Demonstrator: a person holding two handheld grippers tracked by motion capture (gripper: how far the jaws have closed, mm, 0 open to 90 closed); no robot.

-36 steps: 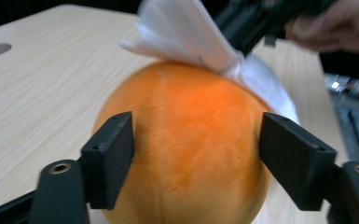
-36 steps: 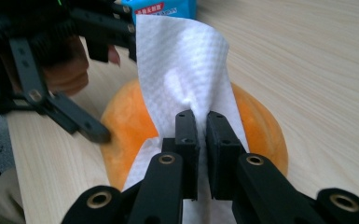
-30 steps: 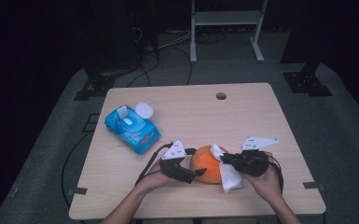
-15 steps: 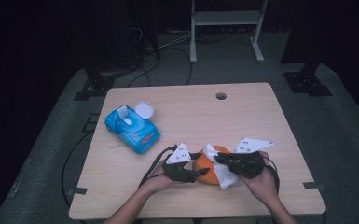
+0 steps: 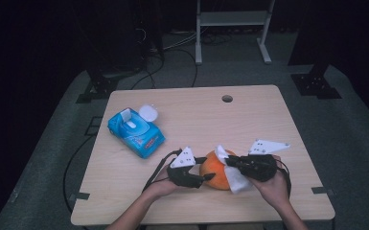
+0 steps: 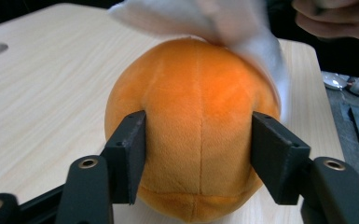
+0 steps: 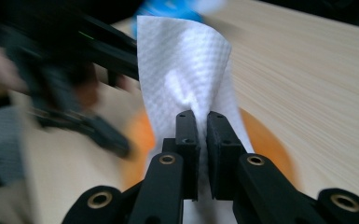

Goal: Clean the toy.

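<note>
An orange plush ball [image 5: 213,168] rests on the wooden table [image 5: 249,120] near its front edge. My left gripper [image 5: 206,177] comes in from the left and is shut on it. In the left gripper view the two jaws of this gripper [image 6: 198,140] press the sides of the plush ball [image 6: 196,93]. My right gripper [image 5: 232,162] is shut on a white wipe [image 5: 237,179] that drapes over the ball's right side. In the right gripper view the wipe [image 7: 186,60] stands up from my right gripper [image 7: 201,123], with the orange ball [image 7: 265,140] behind it.
A blue pack of wipes [image 5: 135,132] with its white lid flipped open lies at the table's left. A small round hole [image 5: 227,98] sits near the far edge. Cables trail off the table's front left, and dark stands rise beyond the table.
My right gripper slid the wipe left over the ball, then back to the right. The left gripper and ball shifted slightly to the right.
</note>
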